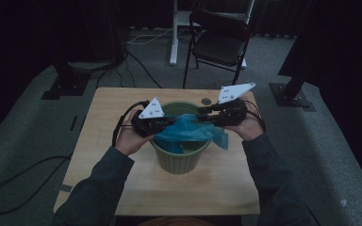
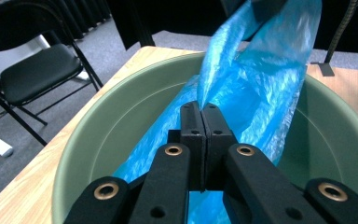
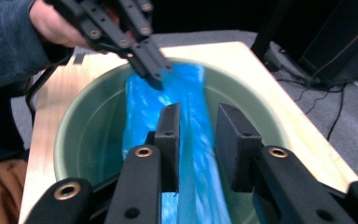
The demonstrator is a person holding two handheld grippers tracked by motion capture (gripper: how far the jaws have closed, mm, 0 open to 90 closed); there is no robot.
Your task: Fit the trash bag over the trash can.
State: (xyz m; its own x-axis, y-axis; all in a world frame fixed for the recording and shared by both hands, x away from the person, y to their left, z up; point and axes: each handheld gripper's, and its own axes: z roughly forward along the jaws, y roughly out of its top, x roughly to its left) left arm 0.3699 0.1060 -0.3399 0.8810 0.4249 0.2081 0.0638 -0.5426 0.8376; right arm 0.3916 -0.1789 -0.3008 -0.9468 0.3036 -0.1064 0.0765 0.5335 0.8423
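Observation:
A green bucket (image 1: 179, 162) stands in the middle of a wooden table (image 1: 108, 113), with a crumpled blue plastic bag (image 1: 188, 132) inside it and spilling over the right rim. My left gripper (image 1: 169, 121) reaches in over the left rim. In the left gripper view its jaws meet (image 2: 203, 112), pinching a fold of the blue bag (image 2: 256, 79) that stretches up and away above the bucket (image 2: 116, 121). My right gripper (image 1: 202, 113) comes in from the right rim. Its jaws (image 3: 198, 116) stand apart with a strip of the bag (image 3: 186, 84) running loosely between them.
A small round dark object (image 1: 206, 101) lies on the table behind the bucket. A black folding chair (image 1: 219, 42) and a white desk leg (image 1: 173, 33) stand beyond the table. Cables (image 1: 136, 66) run over the grey carpet, and black stand bases (image 1: 63, 84) sit on either side.

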